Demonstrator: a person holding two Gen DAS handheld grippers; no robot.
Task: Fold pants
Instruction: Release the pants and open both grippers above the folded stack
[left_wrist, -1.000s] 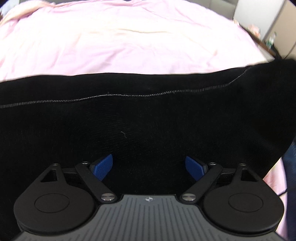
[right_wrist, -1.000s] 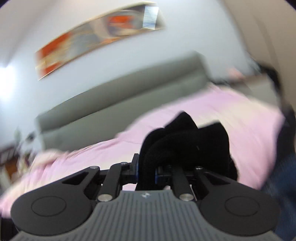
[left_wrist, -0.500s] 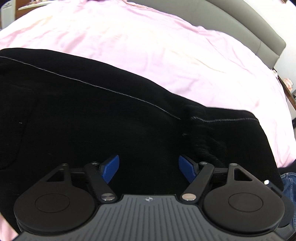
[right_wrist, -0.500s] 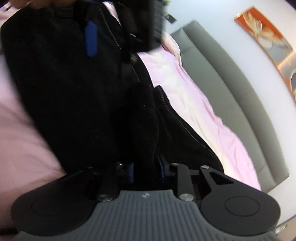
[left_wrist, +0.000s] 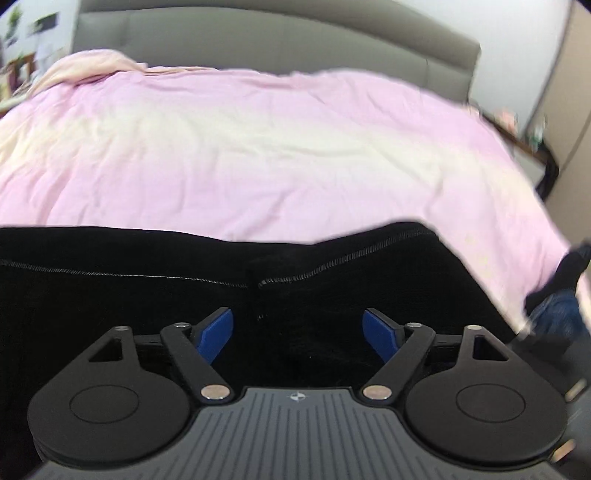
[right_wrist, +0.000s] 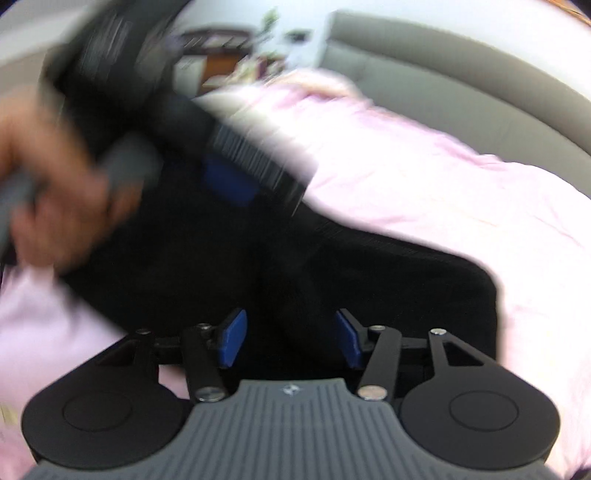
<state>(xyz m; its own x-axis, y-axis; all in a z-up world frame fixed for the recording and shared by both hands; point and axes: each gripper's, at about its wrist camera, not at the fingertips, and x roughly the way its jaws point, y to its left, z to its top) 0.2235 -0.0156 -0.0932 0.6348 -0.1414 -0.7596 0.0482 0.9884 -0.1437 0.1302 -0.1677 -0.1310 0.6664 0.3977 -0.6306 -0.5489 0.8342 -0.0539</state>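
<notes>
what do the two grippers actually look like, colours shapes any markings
The left gripper and the right gripper look alike: a grey ribbed body bearing a small round emblem, two black round discs at the sides, black linkage bars with silver pivot screws, and blue pads on the fingers. In the blurred right wrist view, a bare hand grips the left gripper's grey handle.

Left gripper (left_wrist: 297, 328) with blue pads spread wide and nothing between them, right gripper (right_wrist: 288, 338) likewise parted and empty, bare left hand (right_wrist: 48, 199) blurred, wrapped around its gripper's grey handle, up at the right wrist view's left
</notes>
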